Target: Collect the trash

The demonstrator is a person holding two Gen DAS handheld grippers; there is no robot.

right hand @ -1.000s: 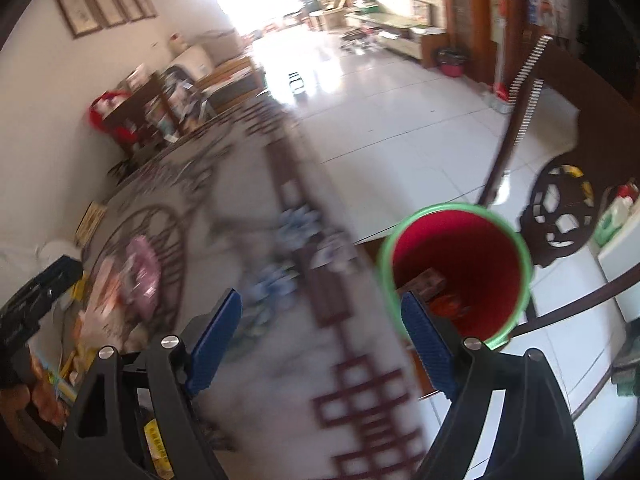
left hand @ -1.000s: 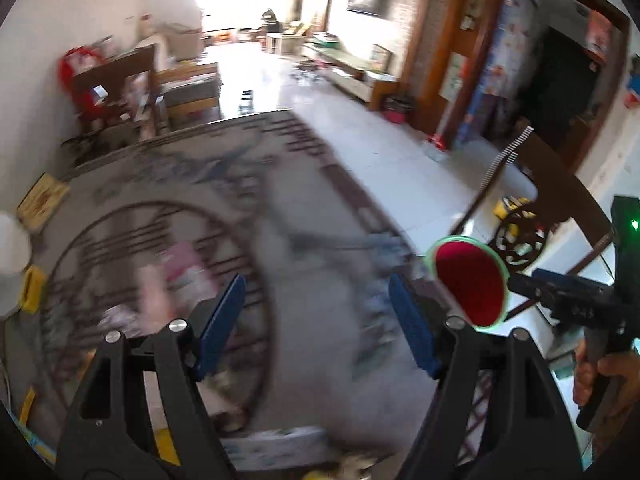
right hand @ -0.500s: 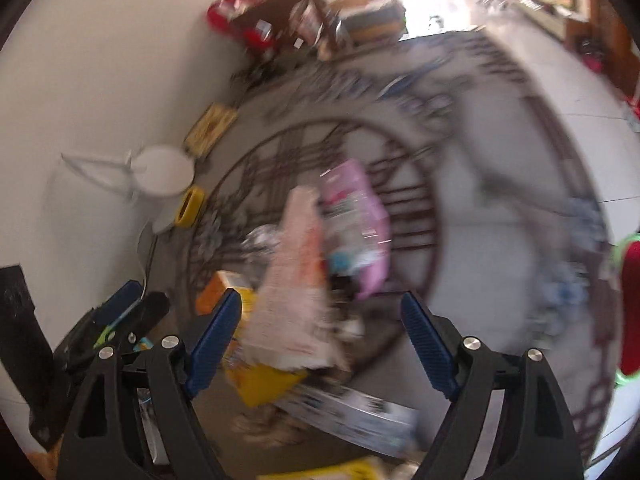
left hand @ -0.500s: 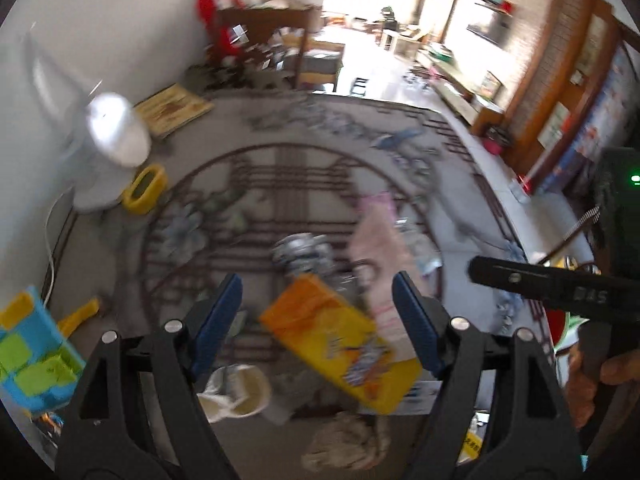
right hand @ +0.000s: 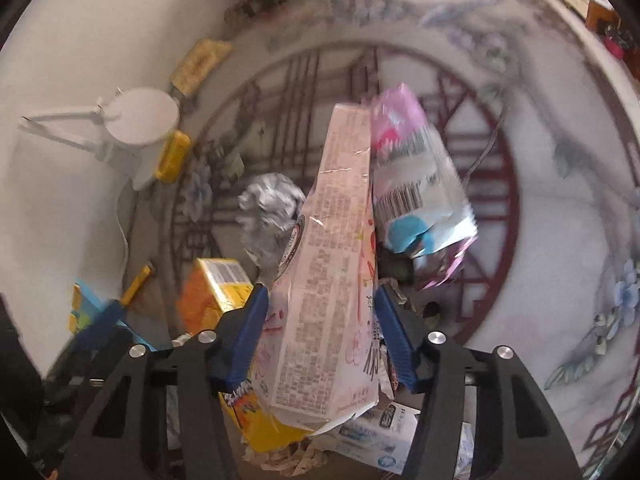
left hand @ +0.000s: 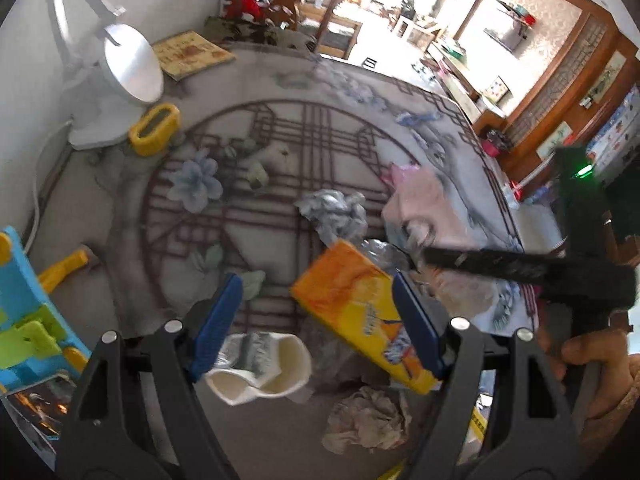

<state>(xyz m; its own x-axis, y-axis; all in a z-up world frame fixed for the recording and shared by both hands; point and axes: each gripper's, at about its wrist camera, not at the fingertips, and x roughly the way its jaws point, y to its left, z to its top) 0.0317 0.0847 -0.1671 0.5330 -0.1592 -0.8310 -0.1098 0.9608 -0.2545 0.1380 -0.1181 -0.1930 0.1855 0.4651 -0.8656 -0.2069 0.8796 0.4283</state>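
Your right gripper (right hand: pixel 318 332) jaws have just been closing around the pink carton (right hand: pixel 328 280) at lower centre, so squeeze its flat sides squarely, while your left gripper (left hand: pixel 316 316) hangs open above the orange box (left hand: pixel 360 312).

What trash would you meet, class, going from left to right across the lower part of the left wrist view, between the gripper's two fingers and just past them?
Crushed paper cup → orange box → pink wrapper, with the right gripper's black finger reaching across below it.
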